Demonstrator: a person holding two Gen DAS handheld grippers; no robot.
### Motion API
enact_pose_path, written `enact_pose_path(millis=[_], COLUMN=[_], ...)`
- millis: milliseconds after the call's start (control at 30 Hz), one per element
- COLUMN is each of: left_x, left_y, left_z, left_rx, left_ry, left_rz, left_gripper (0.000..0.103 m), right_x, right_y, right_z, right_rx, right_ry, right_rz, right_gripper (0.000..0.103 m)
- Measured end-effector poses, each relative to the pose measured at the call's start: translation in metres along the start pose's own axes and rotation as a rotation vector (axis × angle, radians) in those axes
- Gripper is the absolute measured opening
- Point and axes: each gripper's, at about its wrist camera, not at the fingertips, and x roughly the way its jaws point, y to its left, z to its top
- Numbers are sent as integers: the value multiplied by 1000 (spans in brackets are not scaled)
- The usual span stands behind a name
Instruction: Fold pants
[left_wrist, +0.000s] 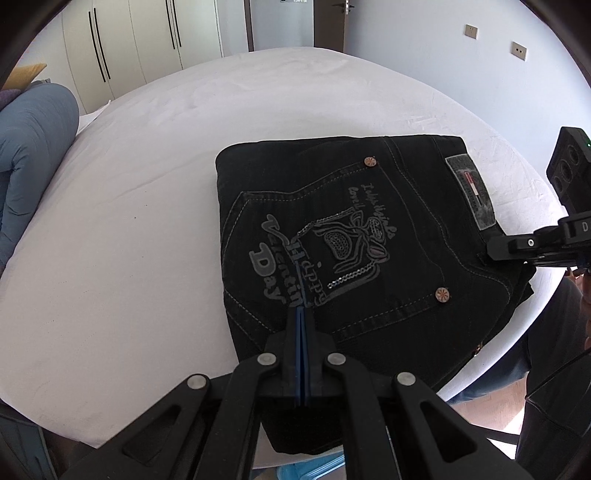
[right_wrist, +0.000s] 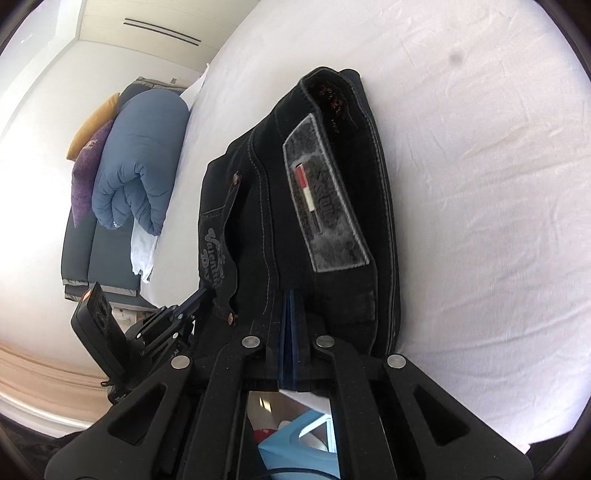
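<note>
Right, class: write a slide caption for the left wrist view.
Folded black jeans on a white bed, shut left tool resting on top.

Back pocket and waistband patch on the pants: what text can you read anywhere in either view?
"Happy" on the back pocket of the black pants.
"Valentin Day" on the same pocket; the right wrist view shows "Valentin".
Small cursive lines above the pocket design: too blurred to read.
Grey waistband patch: red and white stripe, lettering unreadable.
"D" on the right hand-held gripper, the rest cut off.

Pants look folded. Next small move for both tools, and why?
Probably lift both tools clear. The black pants already lie in a compact folded stack on the white bed, and the left tool and right tool are shut, resting on the fabric.
</note>
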Motion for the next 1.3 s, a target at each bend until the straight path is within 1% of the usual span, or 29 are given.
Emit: enact_pose_path(millis=[100,200,300,367,433,500,533,567,600,633,667,700,733,767,800,833,867,933,1000,1067,1133,1200,1267,1300], left_x=[-6,-7,-3,0,1,-6,-14,-22,-30,-41,-50,-58,-63,-63,-63,-60,-54,-35,-12,9,25,36,41,44], left_y=[-10,-22,-35,-40,-43,-41,-36,-30,-23,-14,-6,0,8,14,20,27,33,47,59,67,81,90,92,89], left_z=[-10,-19,-30,-35,-37,-38,-36,-35,-33,-32,-31,-28,-24,-19,-14,-9,-5,6,13,14,15,18,26,29], left_rx=[23,81,144,163,178,176,156,122,89,43,5,-27,-58,-75,-94,-120,-143,-193,-232,-284,-351,-395,-391,-380], left_ry=[3,1,-29,-57,-70,-73,-76,-82,-93,-122,-156,-185,-199,-194,-188,-179,-158,-73,13,80,128,154,165,178], left_rz=[38,87,140,162,174,165,146,125,114,107,103,92,66,49,35,5,-36,-127,-240,-310,-378,-410,-420,-417], left_gripper=[2,2,1,1,0,0,1,12,44,61,84,90,90,90,90,90,90,90,90,90,90,90,89,89], right_x=[2,7,11,10,8,4,-1,-8,-17,-28,-39,-50,-62,-69,-74,-74,-72,-65,-59,-51,-46,-41,-32,-28], right_y=[-3,-21,-30,-34,-36,-32,-26,-18,-10,-2,3,5,4,1,-4,-12,-20,-35,-43,-44,-45,-48,-50,-50], right_z=[-10,-14,-18,-21,-25,-27,-26,-26,-24,-23,-22,-20,-16,-11,-5,3,10,24,36,43,53,61,68,71], right_rx=[-23,22,-16,-49,-58,-64,-67,-76,-94,-120,-132,-129,-121,-112,-87,-45,6,57,82,88,87,92,105,104], right_ry=[23,4,-16,-39,-65,-77,-78,-84,-99,-122,-145,-180,-224,-250,-256,-243,-222,-172,-136,-90,-70,-43,-17,-1], right_rz=[0,61,100,124,147,140,124,123,122,127,127,132,139,147,153,162,146,126,104,91,80,68,61,55], right_gripper=[0,0,0,0,0,0,5,7,16,44,67,100,102,102,102,101,101,98,94,92,88,84,79,75])
